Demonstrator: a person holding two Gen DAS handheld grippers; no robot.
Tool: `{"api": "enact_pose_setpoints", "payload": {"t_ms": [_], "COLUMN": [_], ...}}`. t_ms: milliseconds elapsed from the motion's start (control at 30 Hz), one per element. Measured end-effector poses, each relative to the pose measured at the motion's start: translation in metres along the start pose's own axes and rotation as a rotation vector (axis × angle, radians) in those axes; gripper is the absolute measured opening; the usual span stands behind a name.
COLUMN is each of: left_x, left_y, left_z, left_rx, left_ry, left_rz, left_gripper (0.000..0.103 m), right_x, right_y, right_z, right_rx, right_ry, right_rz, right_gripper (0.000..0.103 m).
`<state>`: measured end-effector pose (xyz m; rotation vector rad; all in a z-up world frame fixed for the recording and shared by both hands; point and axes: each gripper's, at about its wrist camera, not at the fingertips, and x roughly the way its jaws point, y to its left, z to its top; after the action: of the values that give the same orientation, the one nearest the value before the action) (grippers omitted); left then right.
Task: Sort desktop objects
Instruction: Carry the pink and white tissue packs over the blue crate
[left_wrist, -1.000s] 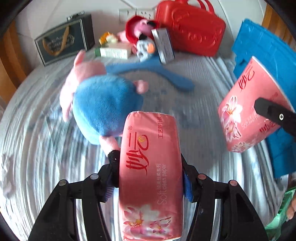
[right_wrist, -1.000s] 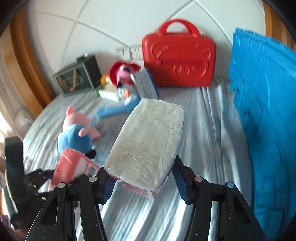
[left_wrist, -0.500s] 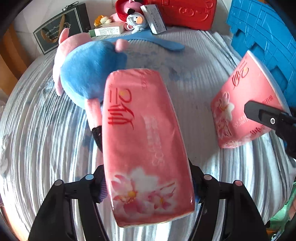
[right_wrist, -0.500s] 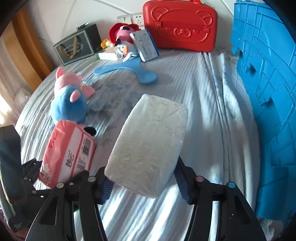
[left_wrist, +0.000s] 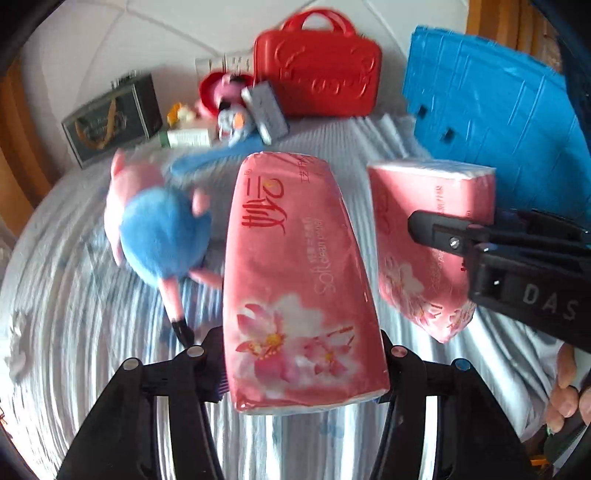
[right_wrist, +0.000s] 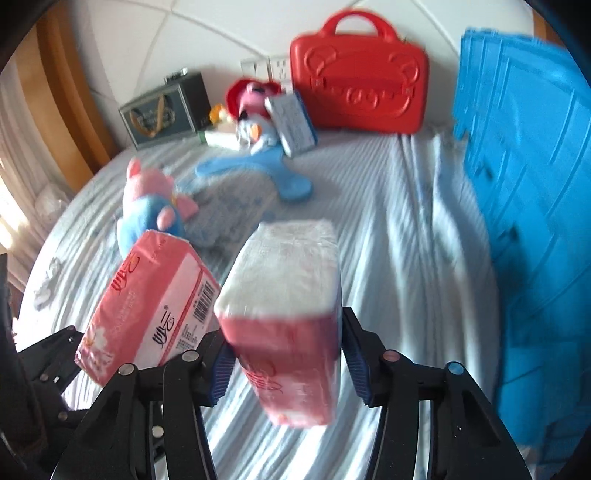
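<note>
Both pink tissue packs had drawn closer together since a second earlier, and the left one had tipped flatter toward its camera. The left gripper (left_wrist: 303, 365) had its fingers clamped on the left tissue pack (left_wrist: 295, 280), jaws closing tighter; the right gripper (right_wrist: 284, 354) likewise squeezed the right tissue pack (right_wrist: 291, 325), white face up. Both packs were held above the striped bedsheet (right_wrist: 406, 229), nearly side by side at lower centre of each frame.

Sorting looked only begun, I judged: the pig plush (left_wrist: 159, 225), blue hanger (right_wrist: 266, 170) and the small toys and boxes by the red case (right_wrist: 358, 85) lay untouched in the upper frame. The blue crate (right_wrist: 532, 206) walled the right edge; open sheet lay between it and the packs.
</note>
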<state>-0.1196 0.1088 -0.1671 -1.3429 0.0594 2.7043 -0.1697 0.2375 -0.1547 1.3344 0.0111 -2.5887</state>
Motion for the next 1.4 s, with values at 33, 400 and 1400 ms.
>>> {"api": "enact_pose_setpoints", "payload": {"t_ms": [33,400,1400], "left_x": [-0.008,-0.085,-0.162], "left_y": [-0.002,-0.051,-0.379], "left_z": [0.006,0.083,0.158], "left_rx": [0.006,0.067,0.482], "left_ry": [-0.029,-0.326,-0.387], "left_rz": [0.007,0.018,-0.311], "left_gripper": [0.053,0.053,0.053], "right_x": [-0.006,-0.135,-0.307], "right_y": [-0.001,-0.029,-0.324], "right_z": [0.004,0.052,-0.001], "right_rx": [-0.006,-0.018,0.278], "right_ry": [-0.019,-0.384,-0.523], "right_rz": [0.001,-0.028,-0.590], "right_gripper": [0.050,0.050,0.050]}}
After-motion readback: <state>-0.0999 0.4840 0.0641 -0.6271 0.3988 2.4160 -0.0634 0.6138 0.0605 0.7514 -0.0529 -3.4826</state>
